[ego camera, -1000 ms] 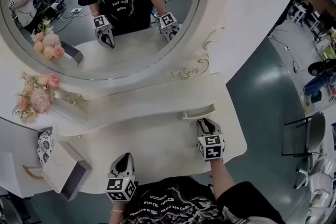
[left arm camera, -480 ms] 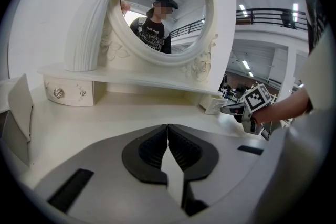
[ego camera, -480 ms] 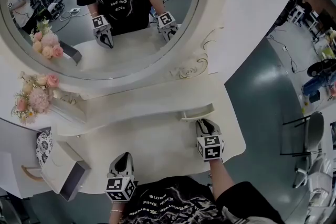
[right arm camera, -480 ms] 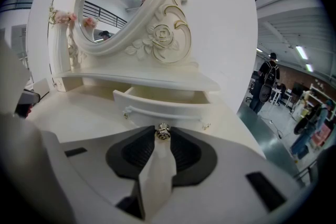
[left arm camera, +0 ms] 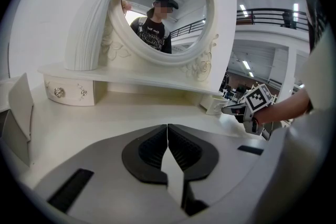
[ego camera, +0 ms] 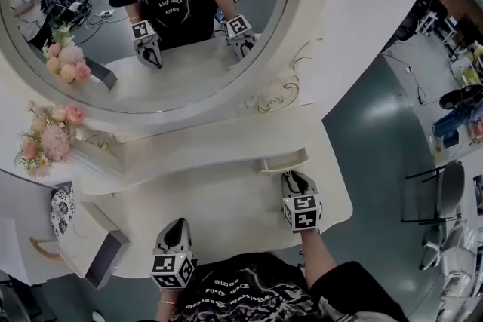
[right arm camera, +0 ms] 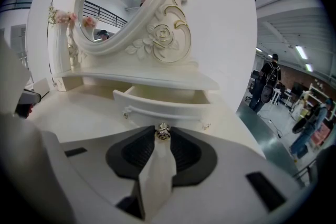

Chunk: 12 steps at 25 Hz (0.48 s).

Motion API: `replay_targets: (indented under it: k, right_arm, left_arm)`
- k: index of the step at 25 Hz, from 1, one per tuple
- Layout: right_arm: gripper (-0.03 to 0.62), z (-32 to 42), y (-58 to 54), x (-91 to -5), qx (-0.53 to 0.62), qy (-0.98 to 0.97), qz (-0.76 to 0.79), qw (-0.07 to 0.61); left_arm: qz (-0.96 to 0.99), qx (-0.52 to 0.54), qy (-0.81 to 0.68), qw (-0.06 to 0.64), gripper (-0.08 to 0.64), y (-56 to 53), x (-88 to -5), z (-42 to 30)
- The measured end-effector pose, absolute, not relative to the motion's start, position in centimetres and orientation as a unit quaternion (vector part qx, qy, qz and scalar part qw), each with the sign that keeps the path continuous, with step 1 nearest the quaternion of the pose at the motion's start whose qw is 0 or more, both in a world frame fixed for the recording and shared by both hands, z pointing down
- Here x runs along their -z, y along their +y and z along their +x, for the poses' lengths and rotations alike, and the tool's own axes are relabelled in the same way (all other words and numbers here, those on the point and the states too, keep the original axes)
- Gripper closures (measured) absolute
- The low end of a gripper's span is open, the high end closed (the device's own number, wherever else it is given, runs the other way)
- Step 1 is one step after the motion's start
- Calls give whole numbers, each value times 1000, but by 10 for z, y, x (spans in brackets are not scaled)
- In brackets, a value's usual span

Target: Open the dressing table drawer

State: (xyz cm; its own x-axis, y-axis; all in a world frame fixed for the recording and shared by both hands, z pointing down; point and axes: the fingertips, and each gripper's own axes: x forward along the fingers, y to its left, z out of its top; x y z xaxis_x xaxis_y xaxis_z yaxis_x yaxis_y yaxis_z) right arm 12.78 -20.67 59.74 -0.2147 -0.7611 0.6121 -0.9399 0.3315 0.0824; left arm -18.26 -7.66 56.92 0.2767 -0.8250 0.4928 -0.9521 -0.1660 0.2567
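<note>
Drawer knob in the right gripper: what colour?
Metallic gold knob, on a cream-white drawer; shows best in the right gripper view.

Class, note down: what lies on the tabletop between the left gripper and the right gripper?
Nothing. The head view shows only bare tabletop between the left gripper and the right gripper.

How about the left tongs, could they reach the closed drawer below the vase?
Probably yes: only bare tabletop lies between the left tongs and that drawer, though the tongs are shut and would need opening.
</note>
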Motion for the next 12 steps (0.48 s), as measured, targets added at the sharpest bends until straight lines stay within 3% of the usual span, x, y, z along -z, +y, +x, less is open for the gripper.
replay_targets:
  k: [12]
  right_arm:
    - [491, 128, -206, -598, -157, -760, 561, 287]
  left_arm:
    - [755, -123, -587, 264, 543, -79, -570, -184]
